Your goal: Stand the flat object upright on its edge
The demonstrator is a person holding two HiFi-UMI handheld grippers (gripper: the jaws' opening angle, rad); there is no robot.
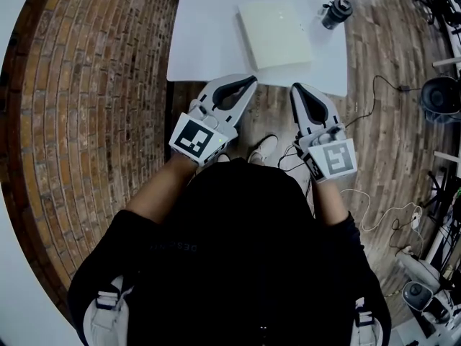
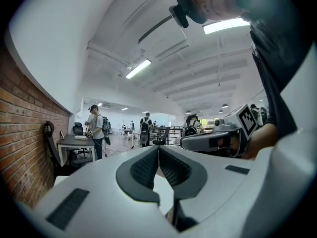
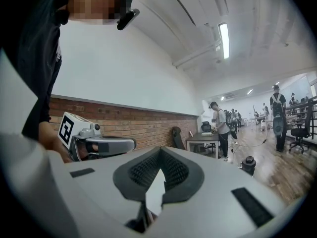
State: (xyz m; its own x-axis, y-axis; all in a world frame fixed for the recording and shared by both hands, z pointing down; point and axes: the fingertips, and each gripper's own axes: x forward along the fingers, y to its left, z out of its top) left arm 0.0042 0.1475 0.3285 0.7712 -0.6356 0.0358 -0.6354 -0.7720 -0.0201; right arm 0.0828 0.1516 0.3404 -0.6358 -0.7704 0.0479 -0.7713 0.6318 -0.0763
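A flat, pale square object (image 1: 275, 33) lies face down on a white table (image 1: 202, 42) in the head view. My left gripper (image 1: 250, 81) hovers just short of the table's near edge, its jaws shut and empty. My right gripper (image 1: 294, 89) is beside it, also shut and empty, short of the same edge. Both point toward the table and are tilted up. The left gripper view shows its tips (image 2: 158, 147) meeting, with the right gripper (image 2: 218, 140) alongside. In the right gripper view the closed tips (image 3: 160, 149) meet too, and the left gripper (image 3: 99, 144) is seen at the left.
A dark bottle (image 1: 336, 11) stands at the table's far right corner. Cables (image 1: 374, 207) trail over the wooden floor at the right. A brick wall (image 3: 138, 125) runs along the left. Several people stand by desks (image 2: 74, 144) farther back in the room.
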